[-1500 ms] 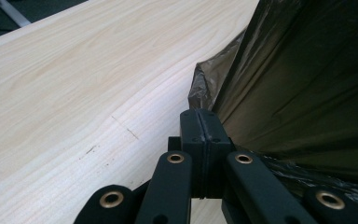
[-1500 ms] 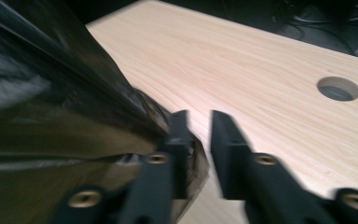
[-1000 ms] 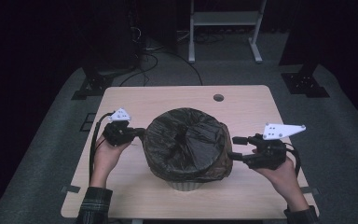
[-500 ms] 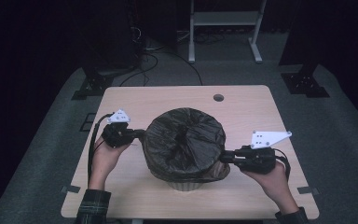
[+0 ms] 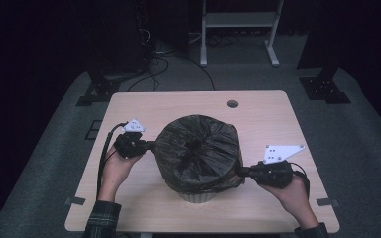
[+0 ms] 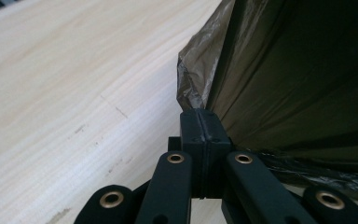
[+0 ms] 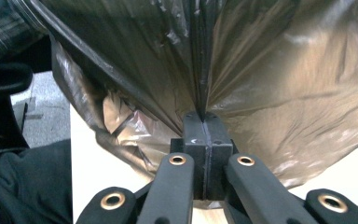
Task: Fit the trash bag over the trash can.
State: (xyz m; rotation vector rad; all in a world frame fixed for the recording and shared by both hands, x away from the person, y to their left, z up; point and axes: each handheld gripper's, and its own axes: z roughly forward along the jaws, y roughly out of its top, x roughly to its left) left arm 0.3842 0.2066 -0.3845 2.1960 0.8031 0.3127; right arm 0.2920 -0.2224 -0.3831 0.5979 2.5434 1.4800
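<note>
A black plastic bag (image 5: 198, 148) is stretched over a round bin whose pale base (image 5: 197, 197) shows at the front, in the middle of the wooden table (image 5: 258, 114). My left gripper (image 5: 151, 146) is shut on the bag's left edge. In the left gripper view its jaws (image 6: 200, 116) meet on a fold of the film (image 6: 196, 79). My right gripper (image 5: 240, 172) sits lower at the bag's right front and is shut on the film. The right gripper view shows the bag (image 7: 270, 79) pulled into creases that run to the closed jaws (image 7: 204, 119).
A round cable hole (image 5: 232, 104) lies in the table's far right part. Behind the table, a white metal stand (image 5: 238, 20) and cables (image 5: 154, 54) are on the dark floor. A cable (image 5: 101, 153) trails from the left gripper along the left edge.
The right gripper has moved left and down to the bag's side and closed on the film. The left gripper has stayed in place, still closed on the bag.
</note>
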